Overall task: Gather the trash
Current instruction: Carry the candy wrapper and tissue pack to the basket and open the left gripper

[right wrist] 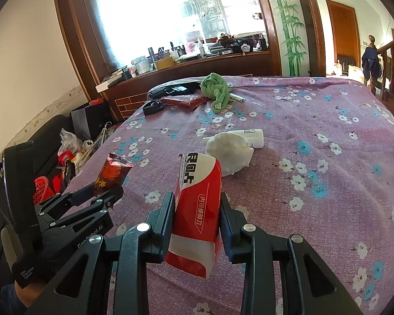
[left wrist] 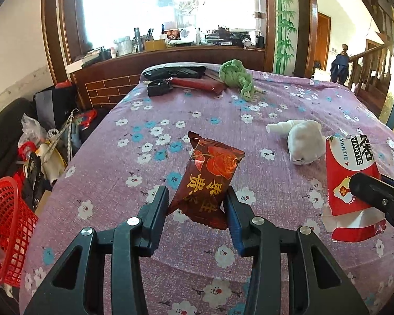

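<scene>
Left gripper (left wrist: 198, 199) clamping a brown snack wrapper (left wrist: 210, 173), lifted above the flowered bedspread (left wrist: 210, 110). Right gripper (right wrist: 197, 210) pinching a red-and-white packet (right wrist: 197, 204) over the same bedspread, near a white tissue wad (right wrist: 229, 148).

Each fisheye camera sits just behind its own gripper's two black fingers, low and close over the pink flowered bedspread (left wrist: 289, 99), facing the arched wooden-framed window (right wrist: 170, 13). Both views share the crumpled white cloth (left wrist: 306, 141), the green knotted towel (right wrist: 215, 89) and each other's gripper at one edge.
</scene>
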{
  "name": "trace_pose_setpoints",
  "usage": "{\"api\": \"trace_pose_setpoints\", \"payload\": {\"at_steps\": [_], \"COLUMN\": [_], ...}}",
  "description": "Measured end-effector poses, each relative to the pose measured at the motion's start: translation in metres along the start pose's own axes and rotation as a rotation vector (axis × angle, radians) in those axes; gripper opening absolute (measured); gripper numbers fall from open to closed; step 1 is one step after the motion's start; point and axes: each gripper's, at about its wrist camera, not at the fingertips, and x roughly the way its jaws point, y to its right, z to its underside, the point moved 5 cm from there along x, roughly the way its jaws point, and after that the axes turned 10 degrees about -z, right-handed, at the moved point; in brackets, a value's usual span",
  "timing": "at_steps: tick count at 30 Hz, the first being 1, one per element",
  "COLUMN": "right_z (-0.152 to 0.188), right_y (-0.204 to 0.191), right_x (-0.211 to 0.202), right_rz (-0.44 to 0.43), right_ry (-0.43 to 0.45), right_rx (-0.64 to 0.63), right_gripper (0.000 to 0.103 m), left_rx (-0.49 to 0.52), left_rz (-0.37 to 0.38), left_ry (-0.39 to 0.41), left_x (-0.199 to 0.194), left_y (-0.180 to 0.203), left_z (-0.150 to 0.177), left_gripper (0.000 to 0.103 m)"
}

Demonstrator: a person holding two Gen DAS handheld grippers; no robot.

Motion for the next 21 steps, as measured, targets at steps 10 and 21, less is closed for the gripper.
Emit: {"api": "trace_pose_setpoints", "payload": {"at_steps": [10, 21], "right_z": [-0.004, -0.008], "right_y": [0.005, 0.004], "right_x": [-0.004, -0.009], "right_rz": [0.040, 0.019], "right_ry": [0.032, 0.045], "right_rx": [-0.004, 0.032], "right_gripper": [0.035, 0.035], "left_rx": [0.023, 0.013], "left_rz": [-0.012, -0.039], "left_ry": [0.063, 0.100], "left_x": [-0.014, -0.071], "left_y": [0.007, -0.019], "left_z": [-0.002, 0.020], "left_gripper": [0.041, 0.041]}}
